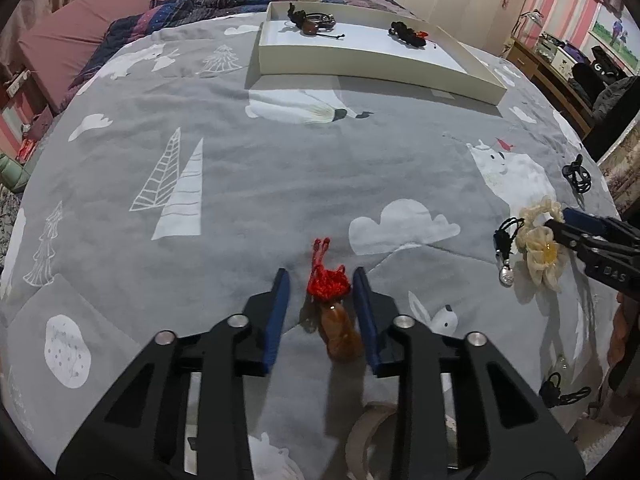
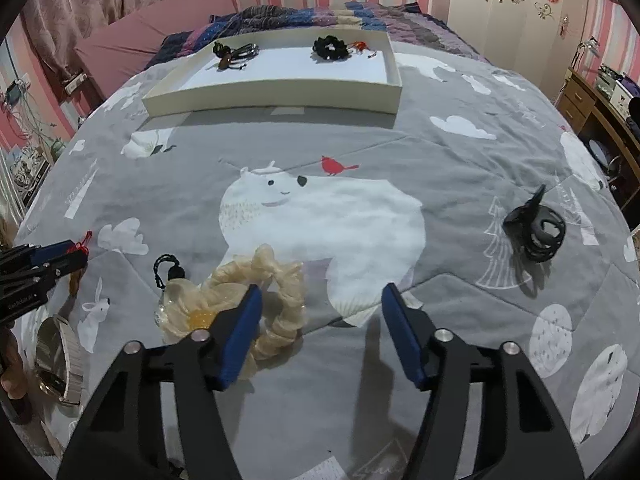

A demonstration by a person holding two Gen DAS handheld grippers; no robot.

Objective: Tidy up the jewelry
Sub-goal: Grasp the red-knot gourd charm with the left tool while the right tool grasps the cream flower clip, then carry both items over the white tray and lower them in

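Note:
My left gripper (image 1: 321, 284) is open, its fingers either side of an amber pendant with a red knotted cord (image 1: 332, 304) lying on the grey bedspread. My right gripper (image 2: 322, 300) is open over the bedspread, its left finger above a cream flower scrunchie (image 2: 256, 300), which also shows in the left wrist view (image 1: 540, 252). A clear pendant on a black cord (image 2: 170, 280) lies beside the scrunchie. A black hair claw (image 2: 534, 230) lies to the right. The white tray (image 2: 276, 94) at the far side holds a brown pendant with bracelets (image 2: 232, 54) and a black scrunchie (image 2: 330, 48).
A watch with a pale strap (image 2: 60, 356) lies at the near left of the right wrist view. Another black corded piece (image 1: 560, 392) lies at the near right of the left wrist view. A rumpled dark quilt (image 2: 304, 16) lies behind the tray. A wooden desk (image 2: 600, 108) stands right of the bed.

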